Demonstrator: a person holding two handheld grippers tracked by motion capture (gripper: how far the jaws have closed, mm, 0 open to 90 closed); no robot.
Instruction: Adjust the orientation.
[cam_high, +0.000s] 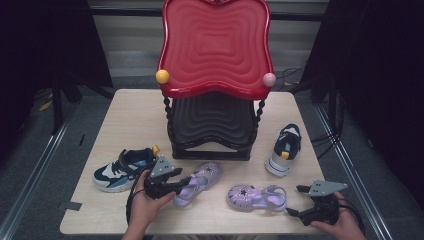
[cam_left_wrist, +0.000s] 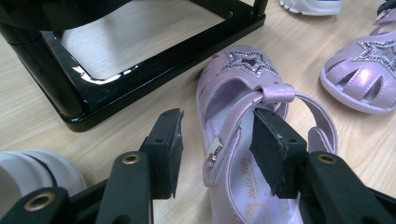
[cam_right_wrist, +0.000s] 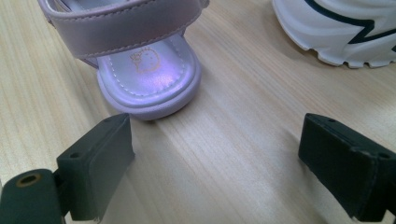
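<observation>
Straddling the heel-side wall of the left lilac sandal (cam_high: 200, 181) with the left gripper (cam_high: 184, 179), half narrowed: placing one pad inside the footbed against the ankle strap and the other outside, just short of the side wall, so not yet pinching. Approaching low and from the near left, likely to catch the stiff side wall and strap instead of the soft toe.

Lying flat on the bench (cam_high: 135, 115), toe pointing far and right, just near of the black base of the shoe rack (cam_high: 212, 120).

Hovering the right gripper (cam_high: 295, 201) wide at the near right edge of the bench, gripping nothing, aiming at the heel of the second lilac sandal (cam_high: 257, 196), near but apart; probably lining up for a matching pickup.

Lying to either side of the rack: a blue and white sneaker (cam_high: 122, 170) at the left, just beside the left hand, and its mate (cam_high: 284, 149) at the right, farther off.

Carrying nothing on the red top tray (cam_high: 215, 45), tilted up toward the near side, and nothing on the black lower tray; probably waiting for the shoes in pairs.
</observation>
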